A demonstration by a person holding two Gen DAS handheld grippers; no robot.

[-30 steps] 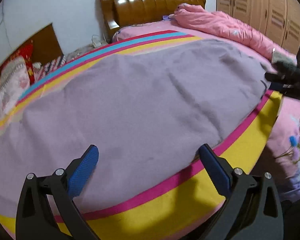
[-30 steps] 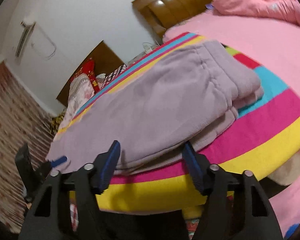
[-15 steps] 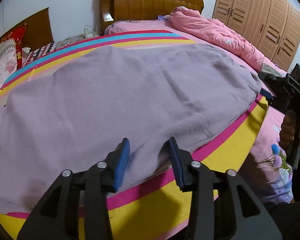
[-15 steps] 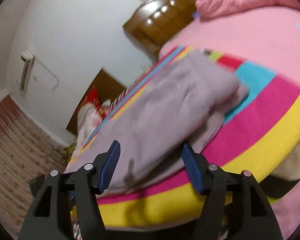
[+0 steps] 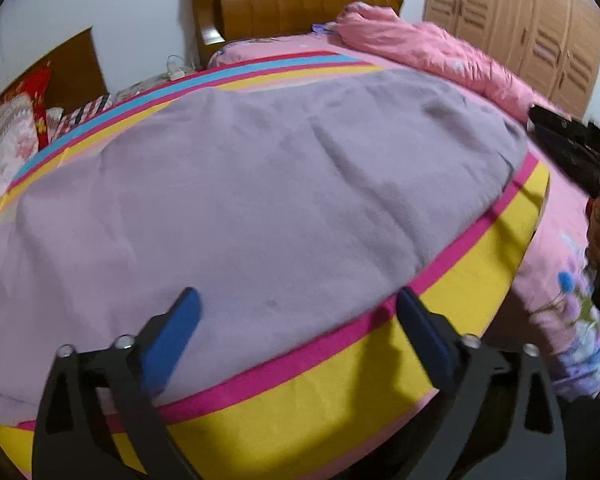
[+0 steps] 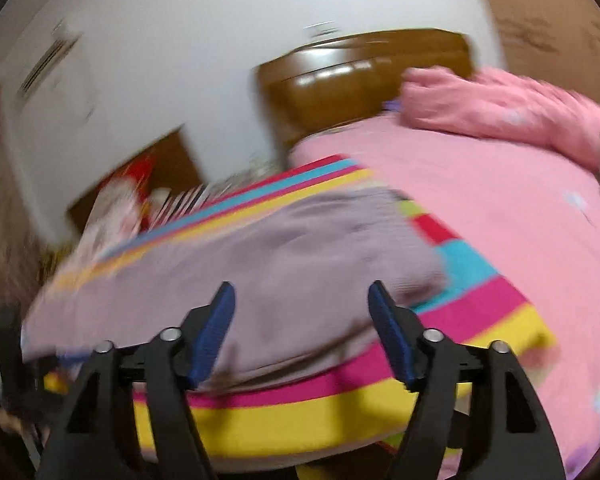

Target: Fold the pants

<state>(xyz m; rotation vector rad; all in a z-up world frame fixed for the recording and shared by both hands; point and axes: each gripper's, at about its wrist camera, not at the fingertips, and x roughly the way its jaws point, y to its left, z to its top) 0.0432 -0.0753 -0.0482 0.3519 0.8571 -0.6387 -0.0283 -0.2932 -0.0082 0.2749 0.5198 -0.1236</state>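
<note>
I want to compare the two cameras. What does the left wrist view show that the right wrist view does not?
Only the left wrist view: the wooden wardrobe and the right gripper at the edge of the picture.

Only the right wrist view, though blurred: the air conditioner on the wall.

Both: the purple pants on the striped cover, the headboard, the pink quilt.
</note>
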